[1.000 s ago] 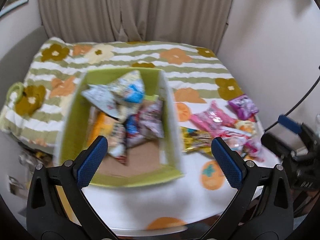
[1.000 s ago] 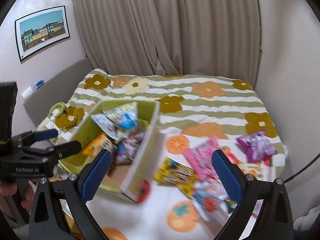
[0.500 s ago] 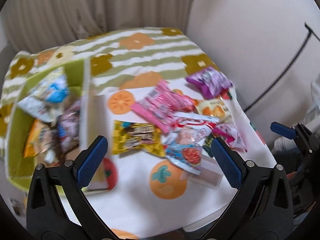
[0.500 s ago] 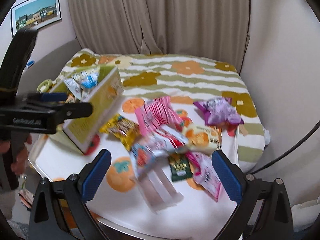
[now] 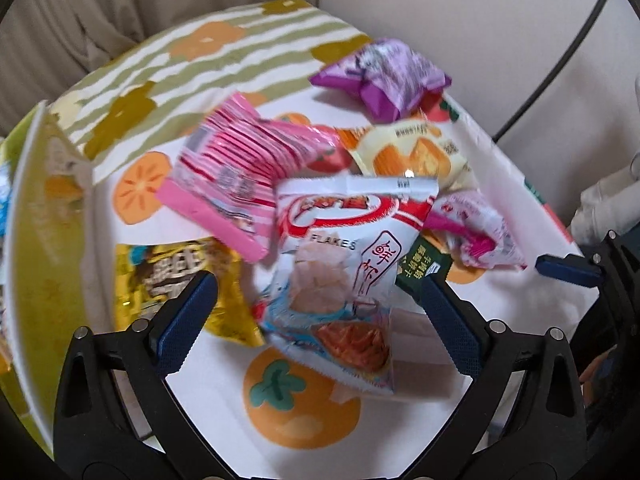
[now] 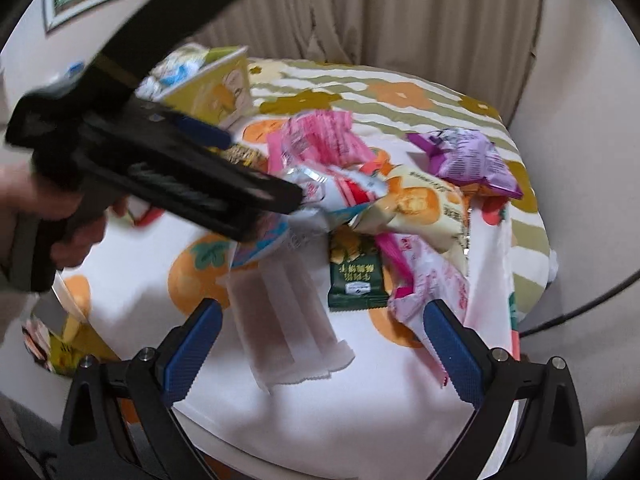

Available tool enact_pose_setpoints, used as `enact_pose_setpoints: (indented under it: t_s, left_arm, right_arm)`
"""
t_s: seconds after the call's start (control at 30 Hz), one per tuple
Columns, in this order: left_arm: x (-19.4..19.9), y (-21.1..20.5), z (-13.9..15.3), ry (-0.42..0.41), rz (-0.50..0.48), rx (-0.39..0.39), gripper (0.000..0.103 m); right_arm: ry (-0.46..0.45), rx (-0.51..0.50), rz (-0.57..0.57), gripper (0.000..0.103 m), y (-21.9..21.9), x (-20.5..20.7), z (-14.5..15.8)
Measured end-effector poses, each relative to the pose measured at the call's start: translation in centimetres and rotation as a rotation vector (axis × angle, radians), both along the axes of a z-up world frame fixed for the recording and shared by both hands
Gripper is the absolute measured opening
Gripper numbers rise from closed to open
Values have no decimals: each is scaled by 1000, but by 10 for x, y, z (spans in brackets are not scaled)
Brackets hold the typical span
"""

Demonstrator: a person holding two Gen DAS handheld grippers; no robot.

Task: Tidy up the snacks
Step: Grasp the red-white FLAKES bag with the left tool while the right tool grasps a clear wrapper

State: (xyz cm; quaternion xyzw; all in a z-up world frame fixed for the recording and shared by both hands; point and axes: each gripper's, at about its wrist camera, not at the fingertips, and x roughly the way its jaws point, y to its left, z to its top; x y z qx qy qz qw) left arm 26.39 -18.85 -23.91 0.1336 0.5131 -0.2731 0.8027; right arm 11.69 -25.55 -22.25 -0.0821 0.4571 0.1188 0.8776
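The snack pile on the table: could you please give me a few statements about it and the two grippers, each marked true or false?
1. The left gripper is open around the white-and-red flakes bag. True.
2. The purple bag lies inside the green box. False: it lies on the cloth, at the pile's far side.
3. The right gripper is shut on the dark green packet. False: it is open, holding nothing.
4. The yellow packet lies beside the box. True.
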Motion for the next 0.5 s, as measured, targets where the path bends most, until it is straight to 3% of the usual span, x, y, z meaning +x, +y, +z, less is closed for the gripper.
enact_pose_setpoints:
  t_s: [0.2, 0.5]
  left_arm:
    - [2, -14, -27, 46, -28, 25, 92]
    - [6, -13, -41, 55, -38, 28, 60]
  right_arm:
    - [49, 44, 42, 100, 4, 6, -30]
    - [54, 7, 100, 100, 13, 15, -47]
